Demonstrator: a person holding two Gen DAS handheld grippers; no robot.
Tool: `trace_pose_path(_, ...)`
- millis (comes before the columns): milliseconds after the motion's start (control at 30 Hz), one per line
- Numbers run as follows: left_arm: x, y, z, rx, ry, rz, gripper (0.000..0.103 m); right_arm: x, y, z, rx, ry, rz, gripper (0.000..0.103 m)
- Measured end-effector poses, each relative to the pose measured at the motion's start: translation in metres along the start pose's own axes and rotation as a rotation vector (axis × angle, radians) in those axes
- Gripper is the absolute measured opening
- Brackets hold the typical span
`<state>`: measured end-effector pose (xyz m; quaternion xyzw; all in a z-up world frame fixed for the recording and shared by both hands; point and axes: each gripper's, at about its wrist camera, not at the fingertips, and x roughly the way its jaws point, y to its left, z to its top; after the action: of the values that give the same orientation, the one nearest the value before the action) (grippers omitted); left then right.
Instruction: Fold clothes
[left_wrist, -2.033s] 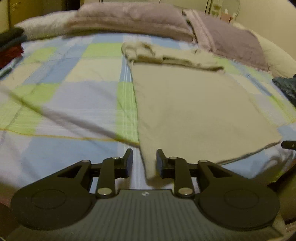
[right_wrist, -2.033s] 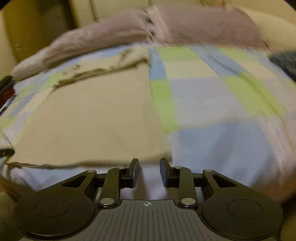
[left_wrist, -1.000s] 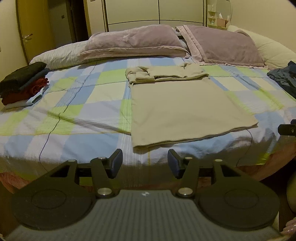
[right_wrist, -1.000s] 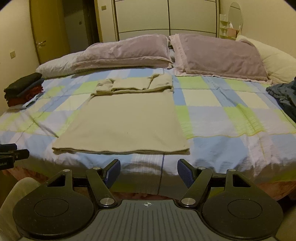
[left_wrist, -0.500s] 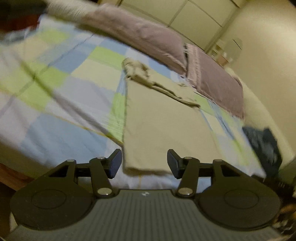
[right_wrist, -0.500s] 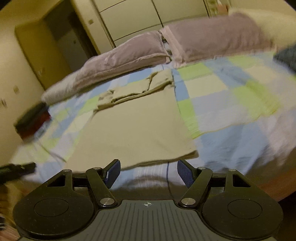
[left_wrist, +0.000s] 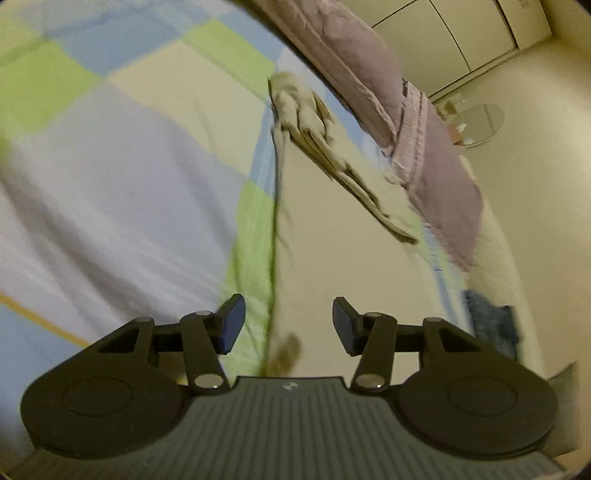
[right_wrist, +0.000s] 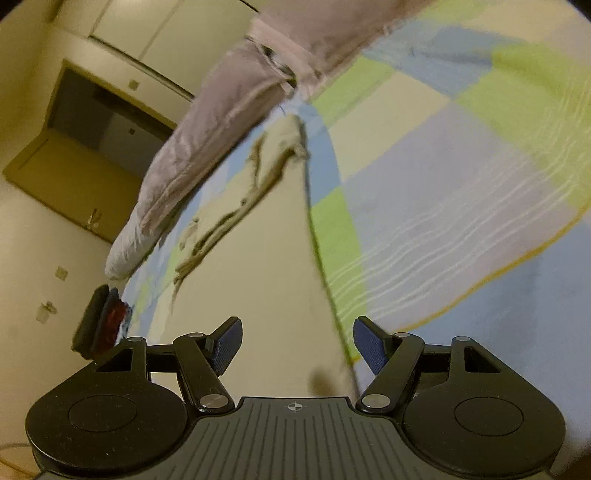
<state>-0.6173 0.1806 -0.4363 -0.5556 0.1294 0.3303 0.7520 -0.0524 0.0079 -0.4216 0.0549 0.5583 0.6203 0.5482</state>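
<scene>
A beige garment (left_wrist: 351, 229) lies flat on the checked bedspread (left_wrist: 110, 177), its sleeves folded in across the far end (left_wrist: 314, 125). My left gripper (left_wrist: 286, 321) hovers open just above the garment's near left edge, which runs between the blue pads with nothing touching them. In the right wrist view the same beige garment (right_wrist: 266, 266) fills the middle. My right gripper (right_wrist: 297, 341) stands open over its near right edge, pads clear of the cloth. Both views are tilted and blurred.
Mauve pillows (left_wrist: 424, 140) line the head of the bed. A stack of folded dark and red clothes (right_wrist: 101, 325) sits at the bed's left side, and a dark blue garment (left_wrist: 491, 321) lies at its right side. Wardrobe doors (left_wrist: 461, 33) stand behind.
Both grippers have come down and forward from a stand-off view of the whole bed to the garment's near corners, each rolling sideways. Their jaws stayed open.
</scene>
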Motion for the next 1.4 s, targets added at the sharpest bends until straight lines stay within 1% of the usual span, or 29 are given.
trace_pose_path(33,0.0,0.005,-0.004,-0.028,0.035,-0.041,0.046,0.005,-0.005,0.004,0.014,0.018,0.019,0.071)
trace_pose_path(67,-0.001,0.007,-0.008,-0.038,0.054,-0.058,0.044,0.007,-0.009,0.008,0.023,0.033,0.044,0.071)
trace_pose_path(133,-0.006,0.012,-0.017,-0.043,0.068,-0.075,0.036,0.009,-0.014,0.014,0.042,0.068,0.075,0.071)
trace_pose_path(233,-0.015,0.022,-0.03,-0.1,0.079,-0.122,0.034,0.006,-0.021,0.02,0.053,0.127,0.109,0.069)
trace_pose_path(333,-0.016,0.025,-0.04,-0.15,0.123,-0.165,0.034,0.002,-0.028,0.021,0.069,0.177,0.132,0.064)
trace_pose_path(433,-0.012,0.024,-0.043,-0.157,0.147,-0.191,0.033,-0.002,-0.032,0.02,0.076,0.222,0.147,0.059)
trace_pose_path(533,-0.006,0.027,-0.04,-0.195,0.155,-0.226,0.032,-0.003,-0.032,0.018,0.063,0.268,0.148,0.053)
trace_pose_path(600,-0.005,0.026,-0.041,-0.193,0.159,-0.224,0.03,0.0,-0.03,0.015,0.054,0.287,0.152,0.05)
trace_pose_path(667,-0.004,0.023,-0.044,-0.182,0.158,-0.212,0.028,0.002,-0.032,0.013,0.066,0.286,0.162,0.047)
trace_pose_path(700,-0.002,0.022,-0.045,-0.185,0.158,-0.21,0.026,0.003,-0.034,0.013,0.073,0.284,0.167,0.041)
trace_pose_path(733,-0.001,0.021,-0.046,-0.188,0.161,-0.209,0.021,0.007,-0.034,0.012,0.078,0.282,0.166,0.037)
trace_pose_path(767,0.001,0.02,-0.048,-0.192,0.169,-0.211,0.018,0.012,-0.034,0.011,0.081,0.279,0.158,0.021)
trace_pose_path(800,0.002,0.02,-0.05,-0.196,0.181,-0.213,0.009,0.016,-0.034,0.01,0.087,0.277,0.141,0.008)
trace_pose_path(833,0.004,0.019,-0.052,-0.198,0.195,-0.212,0.004,0.018,-0.034,0.008,0.089,0.273,0.13,0.005)
trace_pose_path(933,-0.001,0.017,-0.055,-0.178,0.179,-0.206,0.002,0.014,-0.025,0.004,0.051,0.243,0.111,0.004)
trace_pose_path(1067,-0.022,0.007,-0.05,-0.125,0.126,-0.238,0.001,-0.013,-0.013,0.001,0.032,0.164,0.112,0.002)
trace_pose_path(1167,-0.042,-0.002,-0.044,-0.074,0.088,-0.252,0.001,-0.031,0.004,-0.005,0.008,0.105,0.109,0.001)
trace_pose_path(1300,-0.078,-0.003,-0.044,-0.032,0.044,-0.27,0.001,-0.05,0.033,-0.029,-0.033,0.086,0.116,0.001)
trace_pose_path(1400,-0.113,0.008,-0.056,-0.017,0.032,-0.28,0.001,-0.071,0.051,-0.057,-0.045,0.066,0.141,0.001)
